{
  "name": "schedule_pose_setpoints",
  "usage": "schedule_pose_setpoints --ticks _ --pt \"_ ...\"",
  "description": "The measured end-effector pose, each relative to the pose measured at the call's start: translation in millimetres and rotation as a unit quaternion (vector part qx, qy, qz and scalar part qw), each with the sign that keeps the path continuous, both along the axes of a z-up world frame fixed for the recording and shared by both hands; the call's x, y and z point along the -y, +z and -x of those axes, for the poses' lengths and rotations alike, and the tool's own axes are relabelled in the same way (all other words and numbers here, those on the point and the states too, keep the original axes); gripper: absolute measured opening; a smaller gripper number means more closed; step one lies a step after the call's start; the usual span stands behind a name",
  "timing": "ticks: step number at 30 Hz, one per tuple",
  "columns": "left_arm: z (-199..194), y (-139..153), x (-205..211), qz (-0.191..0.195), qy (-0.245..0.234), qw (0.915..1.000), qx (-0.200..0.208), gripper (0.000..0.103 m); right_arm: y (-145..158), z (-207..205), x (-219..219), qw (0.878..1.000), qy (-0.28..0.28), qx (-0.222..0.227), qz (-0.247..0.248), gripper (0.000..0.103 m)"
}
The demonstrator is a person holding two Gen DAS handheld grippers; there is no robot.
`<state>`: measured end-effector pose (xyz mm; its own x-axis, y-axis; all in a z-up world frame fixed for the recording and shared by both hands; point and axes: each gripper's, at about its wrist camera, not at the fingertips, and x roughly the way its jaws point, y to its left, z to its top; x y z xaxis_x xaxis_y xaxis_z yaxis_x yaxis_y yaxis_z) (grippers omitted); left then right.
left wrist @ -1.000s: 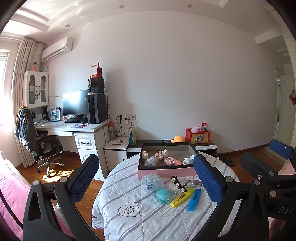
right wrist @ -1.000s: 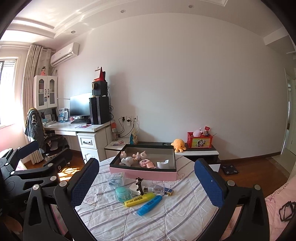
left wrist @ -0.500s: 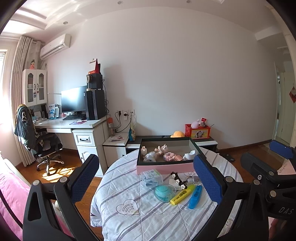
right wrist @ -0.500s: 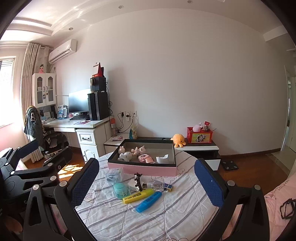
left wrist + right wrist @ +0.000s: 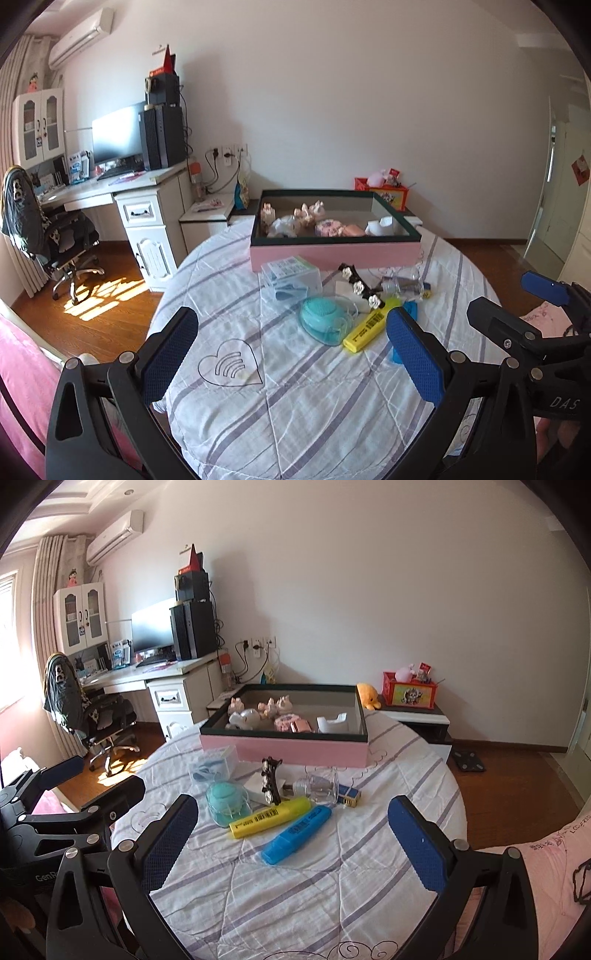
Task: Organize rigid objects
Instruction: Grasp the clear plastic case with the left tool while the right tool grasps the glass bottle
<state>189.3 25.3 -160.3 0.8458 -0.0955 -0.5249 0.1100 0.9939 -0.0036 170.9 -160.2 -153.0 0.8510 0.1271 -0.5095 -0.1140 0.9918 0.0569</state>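
At the far left of the room an office chair stands by a white desk with a monitor. The round bench, under a striped cloth, fills the middle. The left tool hovers over the near left part of the bench, its blue pads spread wide and holding nothing. On the bench, going left to right in the right wrist view, lie a clear plastic box, a teal round case just near of it, a dark hair clip with white flowers standing on edge, a yellow highlighter and a blue highlighter side by side, a small glass bottle on its side, and a small blue block. Behind them, at the far side, sits a pink tray with a dark rim holding small figurines. The right tool hangs above the near edge, the highlighters seen between its fingers, also spread apart and empty. At far right a red box rests on a low cabinet.
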Motion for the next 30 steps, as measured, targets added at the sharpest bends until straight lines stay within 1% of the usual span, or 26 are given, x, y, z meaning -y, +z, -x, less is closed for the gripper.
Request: schedule_pose_setpoints --ticks 4,6,9,13,18,22,25,28,30 --pt "-20 -25 3 -0.008 -0.002 0.9993 -0.035 0.103 -32 -23 4 0.999 -0.003 -0.045 -0.001 0.103" --pt "-31 -33 3 -0.006 -0.002 0.9988 -0.048 0.103 -46 -33 6 0.998 -0.006 -0.063 -0.001 0.103" --pt "-45 -39 0 0.001 0.002 0.9984 -0.057 0.103 -57 -47 9 0.997 -0.01 -0.078 -0.004 0.103" --pt "-71 -43 -1 0.001 0.008 0.9979 -0.064 0.103 -63 -64 12 0.996 -0.015 -0.085 -0.001 0.103" --pt "-110 -46 2 0.012 0.015 0.9971 -0.073 0.103 -63 -91 12 0.996 -0.019 -0.083 0.005 0.103" --pt "-148 -54 6 0.005 0.04 0.9942 -0.1 0.103 -66 -109 14 0.996 -0.024 -0.086 0.006 0.103" --pt "-171 -64 6 0.008 0.045 0.9909 -0.126 0.103 -69 -121 16 0.995 -0.027 -0.091 0.007 0.103" --pt "-191 -77 9 -0.003 0.051 0.9866 -0.155 0.103 -72 -131 19 0.995 -0.029 -0.095 0.007 0.103" --pt "-201 -84 7 -0.003 0.056 0.9848 -0.165 0.103 -74 -137 21 0.994 -0.033 -0.1 0.005 0.103"
